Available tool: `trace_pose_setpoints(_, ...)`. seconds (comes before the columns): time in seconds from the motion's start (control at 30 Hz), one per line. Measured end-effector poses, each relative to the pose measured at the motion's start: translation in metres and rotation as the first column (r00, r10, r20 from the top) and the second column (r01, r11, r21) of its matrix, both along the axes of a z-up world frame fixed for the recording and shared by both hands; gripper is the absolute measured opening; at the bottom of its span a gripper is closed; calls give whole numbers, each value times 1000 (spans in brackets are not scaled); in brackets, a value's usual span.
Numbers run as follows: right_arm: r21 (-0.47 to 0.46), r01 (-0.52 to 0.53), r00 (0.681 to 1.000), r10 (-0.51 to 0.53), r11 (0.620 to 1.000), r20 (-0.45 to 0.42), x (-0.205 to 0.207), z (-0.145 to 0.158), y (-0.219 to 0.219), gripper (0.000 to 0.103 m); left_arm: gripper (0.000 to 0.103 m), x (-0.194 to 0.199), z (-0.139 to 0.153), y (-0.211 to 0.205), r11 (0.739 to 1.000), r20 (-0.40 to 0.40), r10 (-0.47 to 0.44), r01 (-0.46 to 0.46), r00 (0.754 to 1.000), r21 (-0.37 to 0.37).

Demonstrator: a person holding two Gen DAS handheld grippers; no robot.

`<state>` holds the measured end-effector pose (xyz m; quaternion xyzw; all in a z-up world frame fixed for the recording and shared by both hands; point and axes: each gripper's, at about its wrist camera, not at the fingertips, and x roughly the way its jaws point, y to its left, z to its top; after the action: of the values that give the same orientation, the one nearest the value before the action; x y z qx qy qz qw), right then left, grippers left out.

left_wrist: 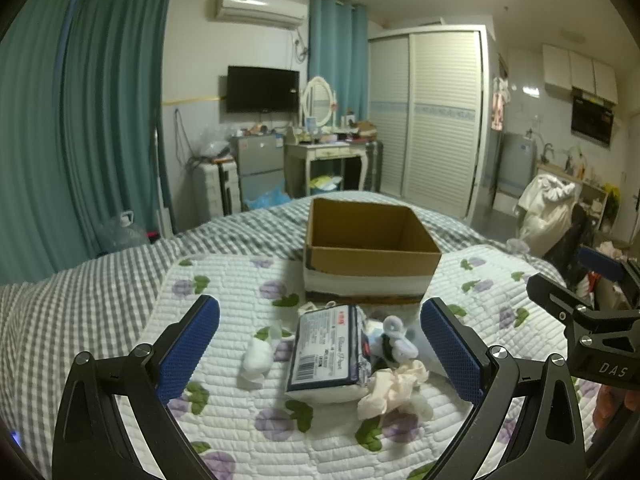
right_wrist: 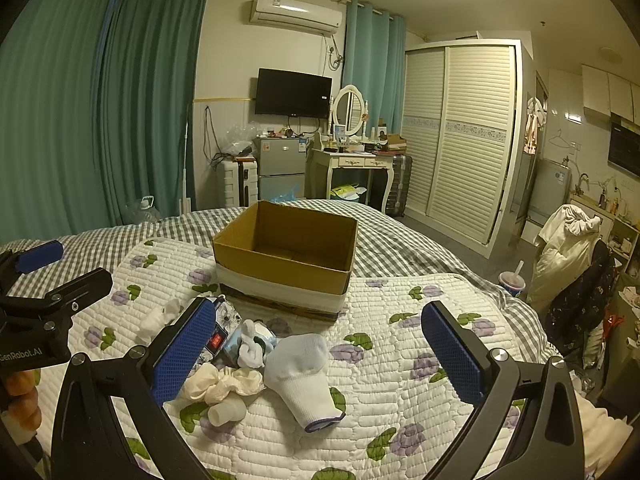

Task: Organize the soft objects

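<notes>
An empty cardboard box (left_wrist: pixel 370 246) (right_wrist: pixel 286 254) stands on the flowered quilt. In front of it lies a heap of soft things: a wrapped tissue pack (left_wrist: pixel 326 354), a small white sock (left_wrist: pixel 256 360), a blue and white sock bundle (left_wrist: pixel 394 340) (right_wrist: pixel 250 346), a cream scrunchie (left_wrist: pixel 394 388) (right_wrist: pixel 222 384) and a white and pale blue sock (right_wrist: pixel 302 372). My left gripper (left_wrist: pixel 320 340) hangs open over the tissue pack. My right gripper (right_wrist: pixel 320 348) is open above the big sock. Neither holds anything. Each gripper shows at the edge of the other's view.
The quilt (right_wrist: pixel 400 360) lies on a grey checked bedspread (left_wrist: pixel 80 300). A drink cup with a straw (right_wrist: pixel 513 282) stands by the bed's right edge. Clothes hang over a chair (right_wrist: pixel 572 248) on the right. Beyond the bed are a dressing table (right_wrist: pixel 356 160) and a wardrobe (right_wrist: pixel 460 140).
</notes>
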<state>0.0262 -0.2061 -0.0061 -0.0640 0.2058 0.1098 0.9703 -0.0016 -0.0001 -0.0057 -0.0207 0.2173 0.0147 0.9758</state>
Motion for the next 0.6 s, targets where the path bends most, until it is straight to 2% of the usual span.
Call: trace_pose_setpoints(0.6,-2,-1,1000,1,1000,-3,0,0,1,103,103,0,-1,0,1000,-2,0,0,1000,0)
